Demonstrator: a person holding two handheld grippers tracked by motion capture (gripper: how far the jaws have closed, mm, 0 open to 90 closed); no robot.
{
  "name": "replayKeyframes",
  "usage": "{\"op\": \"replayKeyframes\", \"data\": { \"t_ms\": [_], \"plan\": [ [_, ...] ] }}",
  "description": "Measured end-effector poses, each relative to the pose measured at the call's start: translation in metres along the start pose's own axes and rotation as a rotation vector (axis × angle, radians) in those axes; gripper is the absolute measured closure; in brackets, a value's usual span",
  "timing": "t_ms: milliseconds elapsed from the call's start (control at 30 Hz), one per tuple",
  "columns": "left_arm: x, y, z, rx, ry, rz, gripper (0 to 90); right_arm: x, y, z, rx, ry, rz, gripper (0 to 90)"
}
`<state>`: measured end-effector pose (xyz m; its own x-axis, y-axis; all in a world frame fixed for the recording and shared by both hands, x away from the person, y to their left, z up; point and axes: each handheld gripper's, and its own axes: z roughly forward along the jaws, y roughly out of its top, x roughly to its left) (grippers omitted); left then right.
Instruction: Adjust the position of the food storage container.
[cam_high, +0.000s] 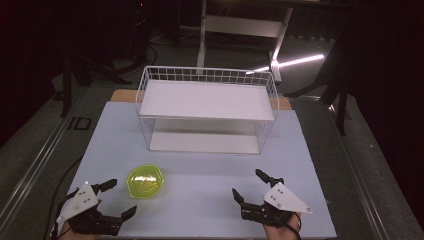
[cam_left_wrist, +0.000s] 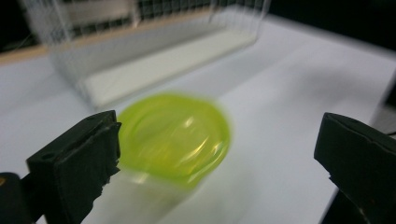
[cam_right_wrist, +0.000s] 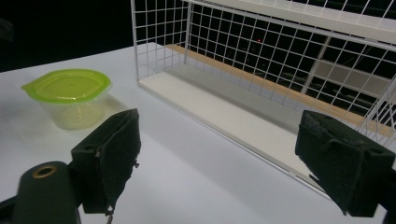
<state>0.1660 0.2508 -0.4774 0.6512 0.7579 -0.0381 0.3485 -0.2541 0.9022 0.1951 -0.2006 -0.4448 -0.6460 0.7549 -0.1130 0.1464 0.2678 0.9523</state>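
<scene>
A: Left hand-held gripper spread wide, gripping nothing, aimed at the lidded green container just beside it. Probably lining up a grasp.

B: Right hand-held gripper equally wide, also empty, parked near the front edge.

A: Pale worktop, two-tier white wire rack behind. Dark room, floor lit in streaks.

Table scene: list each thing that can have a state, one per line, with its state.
Container: upright on the table, green lid on, untouched.
Wire rack: upright at the back, both shelves bare.
Left claw: open, holding nothing, beside the container.
Right claw: open, holding nothing, above the table surface.
</scene>
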Motion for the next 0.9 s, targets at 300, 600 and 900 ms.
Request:
{"op": "replayKeyframes", "data": {
  "t_ms": [300,600,900],
  "plan": [
    [0.015,-0.020,0.001,0.168,-0.009,0.009,58.1,0.001,-0.002,0.002,0.012,0.011,0.002,14.2],
    [0.025,-0.027,0.023,0.332,0.070,0.006,90.0,0.003,-0.001,0.002,0.012,0.021,-0.011,14.3],
    [0.032,-0.018,0.054,0.327,0.095,-0.010,90.0,0.004,-0.002,0.001,0.012,0.026,-0.009,14.3]
  ]
}}
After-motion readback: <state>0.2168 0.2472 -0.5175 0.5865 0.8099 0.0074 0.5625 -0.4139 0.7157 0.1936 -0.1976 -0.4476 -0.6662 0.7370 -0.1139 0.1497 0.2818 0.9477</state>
